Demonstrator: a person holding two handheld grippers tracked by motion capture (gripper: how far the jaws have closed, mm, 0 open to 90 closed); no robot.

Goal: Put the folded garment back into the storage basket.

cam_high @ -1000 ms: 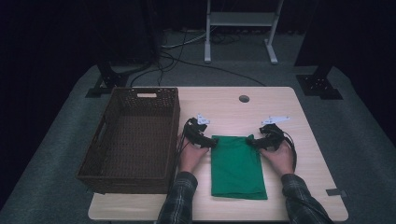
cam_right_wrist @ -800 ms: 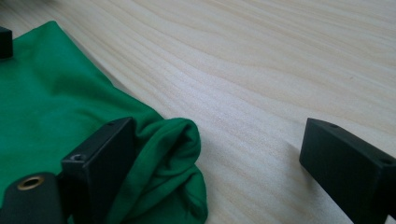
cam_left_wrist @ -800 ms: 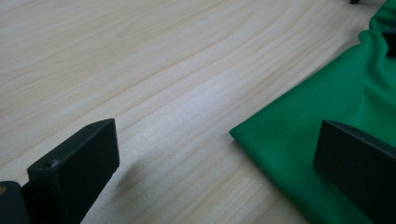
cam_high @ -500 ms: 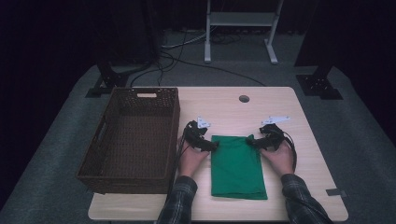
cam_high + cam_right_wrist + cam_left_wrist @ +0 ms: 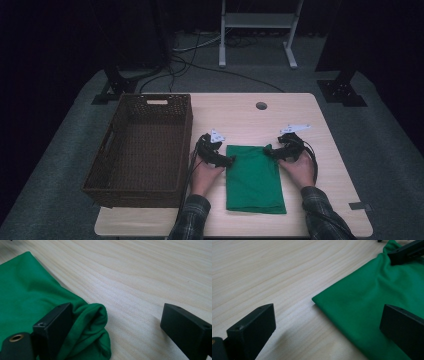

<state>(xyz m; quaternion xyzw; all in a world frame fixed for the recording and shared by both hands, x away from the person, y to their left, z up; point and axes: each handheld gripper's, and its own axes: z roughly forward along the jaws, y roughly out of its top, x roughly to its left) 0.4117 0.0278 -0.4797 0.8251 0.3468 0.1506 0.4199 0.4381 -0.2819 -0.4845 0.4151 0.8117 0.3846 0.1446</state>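
A folded green cloth [image 5: 254,179] is lying flat on the pale wooden surface [image 5: 240,116], just beside the dark woven rectangular basket [image 5: 142,145]. The left gripper [image 5: 225,161] is hovering at the cloth's far left corner, its fingers [image 5: 252,328] standing wide apart and gripping nothing. The right gripper [image 5: 272,151] is straddling the bunched far right corner, equally wide, one finger touching the fabric. A good pinch calls for both corners centred between the fingers before closing.
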